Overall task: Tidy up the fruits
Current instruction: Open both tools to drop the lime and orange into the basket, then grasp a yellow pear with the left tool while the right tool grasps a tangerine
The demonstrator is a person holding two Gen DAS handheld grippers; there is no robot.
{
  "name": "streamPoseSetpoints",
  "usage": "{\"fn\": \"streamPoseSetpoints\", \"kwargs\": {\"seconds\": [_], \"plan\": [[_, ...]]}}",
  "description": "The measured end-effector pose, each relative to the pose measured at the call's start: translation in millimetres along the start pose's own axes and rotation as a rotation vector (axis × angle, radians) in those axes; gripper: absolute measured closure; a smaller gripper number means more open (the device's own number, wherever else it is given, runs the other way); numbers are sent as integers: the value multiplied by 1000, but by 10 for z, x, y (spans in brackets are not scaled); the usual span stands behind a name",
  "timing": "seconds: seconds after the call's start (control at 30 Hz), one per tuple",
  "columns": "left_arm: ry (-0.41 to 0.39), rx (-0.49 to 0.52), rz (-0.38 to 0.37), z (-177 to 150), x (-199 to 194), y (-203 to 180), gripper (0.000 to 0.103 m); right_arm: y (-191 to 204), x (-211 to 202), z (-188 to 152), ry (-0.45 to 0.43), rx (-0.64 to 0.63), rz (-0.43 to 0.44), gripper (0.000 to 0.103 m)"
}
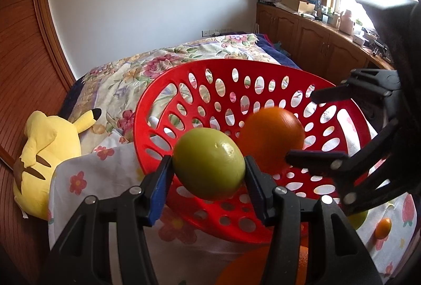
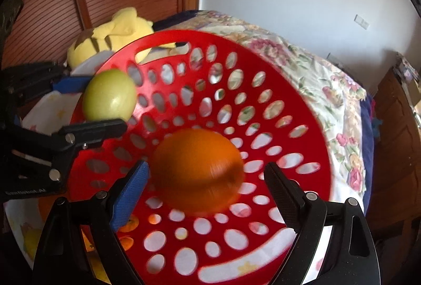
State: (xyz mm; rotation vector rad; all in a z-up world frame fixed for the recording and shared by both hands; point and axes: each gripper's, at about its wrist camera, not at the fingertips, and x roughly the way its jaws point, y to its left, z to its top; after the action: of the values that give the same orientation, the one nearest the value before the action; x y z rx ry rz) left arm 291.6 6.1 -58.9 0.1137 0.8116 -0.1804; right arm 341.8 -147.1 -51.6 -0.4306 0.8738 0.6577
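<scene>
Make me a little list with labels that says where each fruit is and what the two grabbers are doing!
green fruit: pinched in the left gripper, over the basket's near rim
orange: blurred, inside the red basket, apart from the fingers
right gripper: open, either side of the orange
small orange fruit: on the flowery cloth outside the basket
yellow plush toy: beside the basket on the bed

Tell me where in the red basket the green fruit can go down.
Free: the basket's perforated floor and far wall beyond the orange, plus the near floor. Crowded: the centre, where the blurred orange sits between the open right gripper's fingers. The left gripper holds the green fruit.
</scene>
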Motion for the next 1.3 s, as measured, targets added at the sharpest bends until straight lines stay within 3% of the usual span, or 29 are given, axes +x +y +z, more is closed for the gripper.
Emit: {"fn": "streamPoseSetpoints", "kwargs": {"seconds": [0.33, 0.53, 0.87, 1.3], "plan": [[-13, 14, -10, 25, -119, -72, 45, -86, -373, -219, -93, 91, -2, 12], [-70, -7, -56, -79, -443, -87, 43, -29, -717, -400, -174, 154, -17, 12], [-144, 5, -84, -590, -1086, -272, 33, 212, -1271, -1030, -287, 257, -77, 12], [-137, 15, -118, -1309, -1253, -528, 32, 494, -1228, -1945, -260, 345, -136, 13]]}}
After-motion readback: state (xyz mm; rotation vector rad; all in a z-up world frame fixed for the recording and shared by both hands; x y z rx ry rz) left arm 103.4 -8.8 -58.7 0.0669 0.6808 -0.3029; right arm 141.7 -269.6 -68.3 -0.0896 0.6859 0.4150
